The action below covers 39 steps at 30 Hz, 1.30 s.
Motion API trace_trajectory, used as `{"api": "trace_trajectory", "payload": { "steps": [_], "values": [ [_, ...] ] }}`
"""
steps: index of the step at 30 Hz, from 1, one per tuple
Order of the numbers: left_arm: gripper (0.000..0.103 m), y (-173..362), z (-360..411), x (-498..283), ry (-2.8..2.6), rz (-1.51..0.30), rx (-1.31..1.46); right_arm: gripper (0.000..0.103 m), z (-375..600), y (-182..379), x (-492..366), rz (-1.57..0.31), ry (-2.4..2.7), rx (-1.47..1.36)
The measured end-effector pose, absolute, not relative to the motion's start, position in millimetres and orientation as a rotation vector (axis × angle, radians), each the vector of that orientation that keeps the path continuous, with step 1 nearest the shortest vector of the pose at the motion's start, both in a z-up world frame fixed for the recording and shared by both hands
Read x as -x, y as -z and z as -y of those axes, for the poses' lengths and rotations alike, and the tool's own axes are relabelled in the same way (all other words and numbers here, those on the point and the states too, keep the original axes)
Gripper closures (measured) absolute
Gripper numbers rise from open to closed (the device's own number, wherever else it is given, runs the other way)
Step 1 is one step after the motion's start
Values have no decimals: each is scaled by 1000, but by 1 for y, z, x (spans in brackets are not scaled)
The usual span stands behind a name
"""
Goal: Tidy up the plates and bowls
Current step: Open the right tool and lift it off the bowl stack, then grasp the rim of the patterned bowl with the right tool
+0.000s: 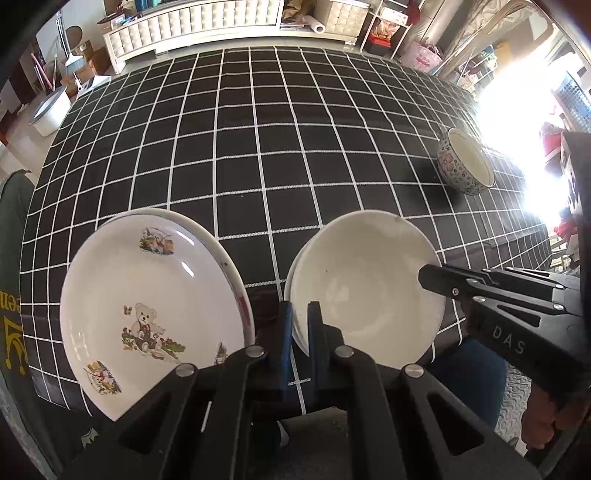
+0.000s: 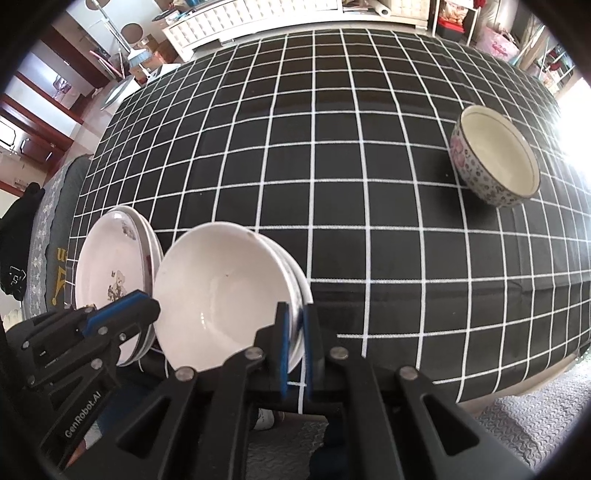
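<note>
A stack of plain white shallow bowls (image 1: pixel 365 288) (image 2: pixel 221 295) sits near the table's front edge. My left gripper (image 1: pixel 300 325) is shut on its left rim. My right gripper (image 2: pixel 294 332) is shut on its right rim, and also shows in the left wrist view (image 1: pixel 447 284). A stack of plates with a teddy-bear print (image 1: pixel 147 314) (image 2: pixel 110 284) lies just left of the bowls. A floral bowl (image 1: pixel 465 162) (image 2: pixel 495 162) stands upright at the far right.
A black tablecloth with a white grid (image 1: pixel 258 147) (image 2: pixel 332 147) covers the table. A white cabinet (image 1: pixel 192 26) stands beyond the far edge. Bright glare washes out the right side.
</note>
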State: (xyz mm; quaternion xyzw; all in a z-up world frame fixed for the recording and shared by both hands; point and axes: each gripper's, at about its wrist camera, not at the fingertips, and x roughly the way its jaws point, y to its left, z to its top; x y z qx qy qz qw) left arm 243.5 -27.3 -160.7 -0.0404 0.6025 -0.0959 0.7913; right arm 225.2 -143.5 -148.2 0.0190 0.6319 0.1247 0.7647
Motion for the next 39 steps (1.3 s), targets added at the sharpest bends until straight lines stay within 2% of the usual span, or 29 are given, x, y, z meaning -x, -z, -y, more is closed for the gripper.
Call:
{"api": "trace_trajectory", "payload": {
  "steps": [3, 5, 6, 7, 9, 11, 13, 14, 22, 25, 30, 36, 39],
  "values": [
    [96, 154, 24, -243, 204, -1287, 88, 89, 144, 144, -225, -1369, -263, -45],
    [96, 151, 23, -243, 205, -1281, 93, 80, 145, 140, -225, -1359, -249, -26],
    [96, 149, 23, -243, 205, -1278, 96, 68, 147, 138, -225, -1350, -239, -11],
    [96, 147, 23, -242, 205, -1277, 98, 51, 148, 135, -225, -1341, -231, 2],
    [96, 144, 25, -242, 209, -1272, 95, 38, 152, 131, -225, -1317, -228, 12],
    [95, 139, 28, -241, 218, -1267, 95, 36, 156, 125, -225, -1297, -230, 24],
    [79, 134, 33, -241, 233, -1256, 104, 35, 157, 120, -225, -1286, -243, 27],
    [76, 130, 35, -241, 239, -1247, 106, 34, 160, 116, -224, -1275, -252, 21],
    [75, 92, 62, -243, 273, -1173, 62, 30, 187, 84, -228, -1208, -256, -4],
    [64, 77, 76, -247, 279, -1147, 58, 30, 204, 73, -229, -1194, -253, -6],
    [64, 59, 101, -257, 298, -1118, 25, 29, 239, 55, -235, -1151, -218, -11],
    [60, 45, 136, -270, 304, -1088, -20, 19, 272, 46, -245, -1139, -188, -33],
    [60, 44, 152, -280, 315, -1095, -36, 18, 284, 46, -253, -1150, -188, -40]
  ]
}}
